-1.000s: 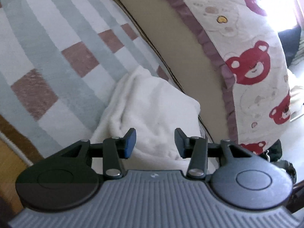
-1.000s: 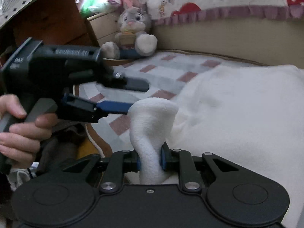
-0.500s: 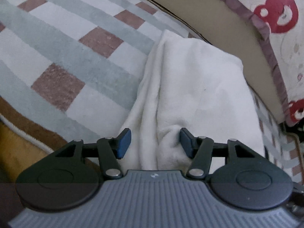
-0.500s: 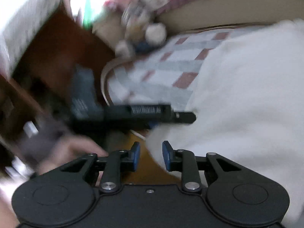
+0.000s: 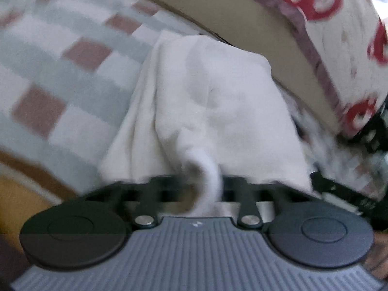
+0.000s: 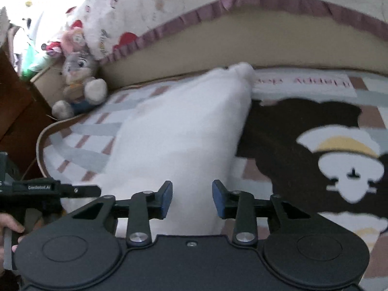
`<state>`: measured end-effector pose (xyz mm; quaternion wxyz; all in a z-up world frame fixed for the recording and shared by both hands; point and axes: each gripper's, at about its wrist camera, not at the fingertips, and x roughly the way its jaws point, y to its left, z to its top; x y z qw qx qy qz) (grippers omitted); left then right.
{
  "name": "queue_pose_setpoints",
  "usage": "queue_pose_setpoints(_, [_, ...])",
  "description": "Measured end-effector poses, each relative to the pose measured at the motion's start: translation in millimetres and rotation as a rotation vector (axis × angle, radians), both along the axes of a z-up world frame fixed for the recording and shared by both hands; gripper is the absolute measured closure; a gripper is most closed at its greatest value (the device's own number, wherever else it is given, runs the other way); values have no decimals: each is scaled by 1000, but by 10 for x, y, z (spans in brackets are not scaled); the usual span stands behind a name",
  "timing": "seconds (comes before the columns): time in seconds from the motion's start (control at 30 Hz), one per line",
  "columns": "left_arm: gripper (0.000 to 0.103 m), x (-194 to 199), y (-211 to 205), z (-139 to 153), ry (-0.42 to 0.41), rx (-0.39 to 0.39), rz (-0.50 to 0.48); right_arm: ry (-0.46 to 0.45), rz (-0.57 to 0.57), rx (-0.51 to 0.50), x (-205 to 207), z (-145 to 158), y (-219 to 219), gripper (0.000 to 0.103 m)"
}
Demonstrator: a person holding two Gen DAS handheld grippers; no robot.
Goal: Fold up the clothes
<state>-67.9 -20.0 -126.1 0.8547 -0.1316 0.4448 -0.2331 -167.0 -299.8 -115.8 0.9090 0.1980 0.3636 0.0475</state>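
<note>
A white fleece garment (image 5: 213, 106) lies on a checked rug, reaching toward the bed. In the blurred left wrist view my left gripper (image 5: 206, 186) is shut on a bunched near corner of the garment. In the right wrist view the same white garment (image 6: 184, 131) lies stretched away from me. My right gripper (image 6: 192, 197) is open just above its near end, blue pads (image 6: 167, 197) apart, holding nothing. The left gripper (image 6: 72, 190) shows at the left edge of that view.
A bed with a bear-print cover (image 6: 169, 7) and beige mattress side (image 6: 242, 48) runs along the back. A grey rabbit plush (image 6: 80, 80) sits at its left end. The rug (image 6: 339, 160) has a dark bear figure to the right. Brown furniture (image 6: 14, 101) stands at the left.
My left gripper has closed on the garment's near corner. My right gripper let go of the rolled fabric it pinched a second ago and has opened wider over the garment.
</note>
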Motion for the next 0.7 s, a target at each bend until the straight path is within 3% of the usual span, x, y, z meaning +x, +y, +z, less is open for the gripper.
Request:
queue_pose_setpoints(0.13, [90, -167, -138, 620, -281, 172, -32, -27, 31, 2, -70, 45, 2, 60])
queue_pose_setpoints(0.2, [90, -181, -140, 780, -325, 219, -63, -17, 74, -13, -63, 35, 81, 60])
queue_pose_setpoints(0.27, [90, -128, -170, 652, -287, 275, -52, -1, 121, -37, -40, -19, 184, 60])
queue_pose_setpoints(0.33, [89, -49, -199, 334, -193, 354, -37, 20, 113, -89, -28, -89, 305, 58])
queue_pose_setpoints(0.43, [88, -19, -129, -11, -124, 387, -15, 38, 139, -131, -22, -152, 443, 57])
queue_pose_setpoints(0.5, [83, -26, -34, -13, -95, 377, -3, 54, 178, -177, -19, -158, 541, 56])
queue_pose_setpoints(0.53, [77, -16, -23, 24, -86, 390, 1, 60, 198, -216, -20, -143, 593, 56])
queue_pose_setpoints(0.57, [64, -5, 1, 75, -80, 418, 17, 69, 209, -245, -19, -121, 626, 56])
queue_pose_setpoints(0.6, [59, 7, 21, 126, -74, 441, 34, 80, 210, -247, -15, -97, 628, 56])
queue_pose_setpoints(0.7, [59, -12, 30, 378, -94, 426, 60, 121, 203, -179, 16, -11, 526, 56])
